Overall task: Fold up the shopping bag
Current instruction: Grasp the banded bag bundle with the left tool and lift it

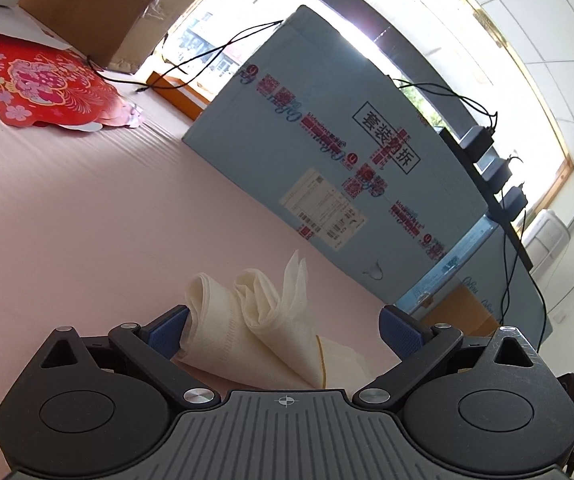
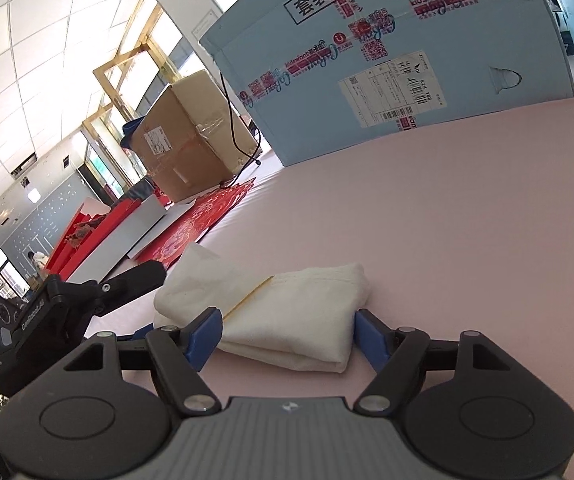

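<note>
The shopping bag (image 1: 247, 332) is a cream-white fabric bundle, folded, lying on the pink table top (image 1: 67, 220). In the left wrist view its rolled handles stick up between the blue pads. My left gripper (image 1: 285, 330) is open, its fingers on either side of the bag's end, not pinching it. In the right wrist view the bag (image 2: 287, 312) lies flat as a folded packet with a thin yellow trim line. My right gripper (image 2: 287, 340) is open, its fingers flanking the bag's near edge. The left gripper's black body (image 2: 47, 320) shows at the bag's left.
A large light-blue carton (image 1: 327, 152) (image 2: 407, 60) stands close behind the bag. A brown cardboard box (image 2: 191, 136) and red paper decorations (image 1: 39, 84) (image 2: 191, 232) lie farther left. Black cables (image 1: 215, 52) run over the carton. Bare pink table lies to the right in the right wrist view (image 2: 467, 220).
</note>
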A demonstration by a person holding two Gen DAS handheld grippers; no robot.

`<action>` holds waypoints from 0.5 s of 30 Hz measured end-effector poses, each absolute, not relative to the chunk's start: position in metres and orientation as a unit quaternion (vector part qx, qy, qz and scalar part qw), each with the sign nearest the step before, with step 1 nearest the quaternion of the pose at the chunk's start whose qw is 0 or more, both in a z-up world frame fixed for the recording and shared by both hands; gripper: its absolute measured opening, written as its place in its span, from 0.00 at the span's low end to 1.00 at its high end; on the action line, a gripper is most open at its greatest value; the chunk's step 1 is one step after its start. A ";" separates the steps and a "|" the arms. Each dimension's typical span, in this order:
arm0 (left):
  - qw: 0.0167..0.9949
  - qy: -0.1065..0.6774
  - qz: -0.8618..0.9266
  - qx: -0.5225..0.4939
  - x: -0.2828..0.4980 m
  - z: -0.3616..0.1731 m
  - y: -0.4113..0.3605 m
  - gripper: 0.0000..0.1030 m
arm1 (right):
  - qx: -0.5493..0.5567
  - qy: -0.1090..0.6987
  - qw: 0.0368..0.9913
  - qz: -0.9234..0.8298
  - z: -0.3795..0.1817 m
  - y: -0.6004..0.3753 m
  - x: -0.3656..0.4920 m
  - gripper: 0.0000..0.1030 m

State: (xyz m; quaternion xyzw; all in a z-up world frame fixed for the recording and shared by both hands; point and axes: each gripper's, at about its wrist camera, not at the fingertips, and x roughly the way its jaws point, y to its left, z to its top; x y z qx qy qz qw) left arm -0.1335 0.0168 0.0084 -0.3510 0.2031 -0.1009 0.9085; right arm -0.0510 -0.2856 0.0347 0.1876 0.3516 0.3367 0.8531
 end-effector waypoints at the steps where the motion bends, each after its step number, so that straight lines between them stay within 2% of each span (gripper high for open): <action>1: 0.909 0.204 -0.100 -0.350 -0.133 0.008 0.017 0.97 | 0.192 0.353 0.855 0.327 0.034 -0.288 -0.052 0.46; 5: 0.910 0.206 -0.096 -0.347 -0.132 0.008 0.015 0.96 | 0.204 0.355 0.858 0.309 0.031 -0.292 -0.048 0.32; 7: 0.910 0.207 -0.088 -0.347 -0.131 0.008 0.016 0.90 | 0.200 0.354 0.863 0.300 0.031 -0.293 -0.048 0.24; 8: 0.910 0.207 -0.083 -0.349 -0.131 0.007 0.016 0.87 | 0.200 0.353 0.864 0.299 0.031 -0.293 -0.048 0.23; 10: 0.908 0.208 -0.073 -0.356 -0.130 0.006 0.018 0.70 | 0.200 0.350 0.867 0.292 0.031 -0.295 -0.048 0.22; 12: 0.906 0.210 -0.068 -0.361 -0.129 0.005 0.020 0.61 | 0.200 0.345 0.871 0.286 0.032 -0.298 -0.049 0.22; 15: 0.908 0.205 -0.069 -0.359 -0.131 0.006 0.020 0.56 | 0.186 0.336 0.880 0.279 0.035 -0.296 -0.052 0.22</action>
